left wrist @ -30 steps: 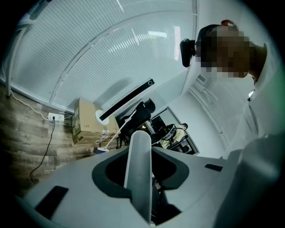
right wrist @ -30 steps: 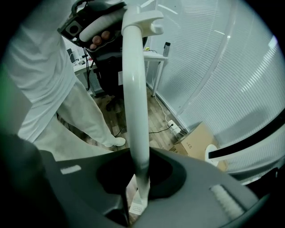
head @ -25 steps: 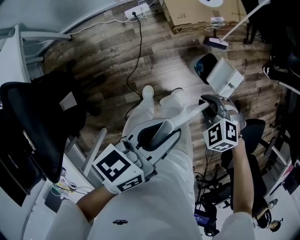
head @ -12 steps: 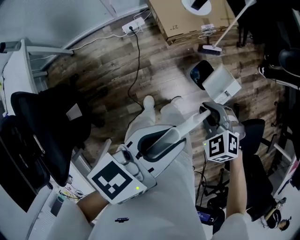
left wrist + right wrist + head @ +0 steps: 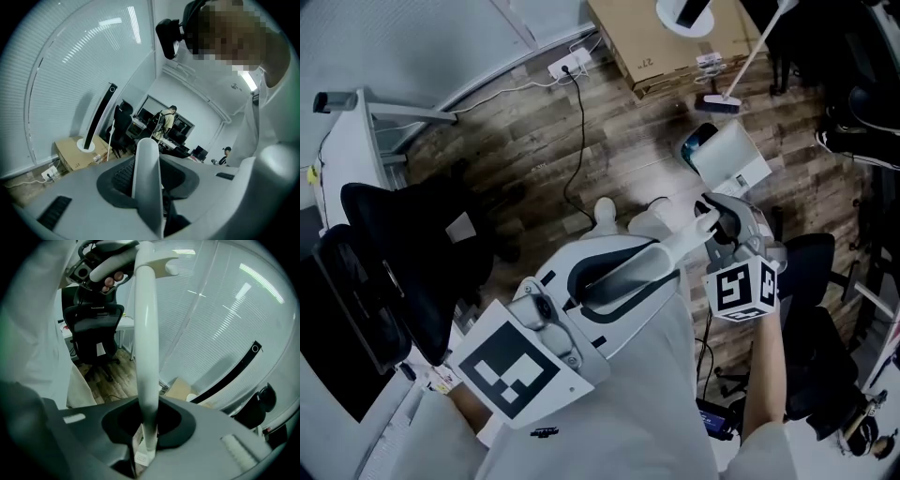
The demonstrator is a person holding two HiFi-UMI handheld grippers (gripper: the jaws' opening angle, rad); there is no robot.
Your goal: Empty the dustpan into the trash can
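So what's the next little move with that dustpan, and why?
Probably swing the dustpan sideways over the trash can before tipping it. The left gripper and right gripper are both clamped on its handle, and the pan seems to hang beside the can's dark mouth rather than over it.

My head camera looks steeply down at the floor [image 5: 534, 159], box [image 5: 675, 42] at one o'clock. My left gripper [image 5: 151, 197] camera peers close along the handle [image 5: 146, 159], box at eight o'clock; my right gripper [image 5: 147, 432] camera likewise, box at five.
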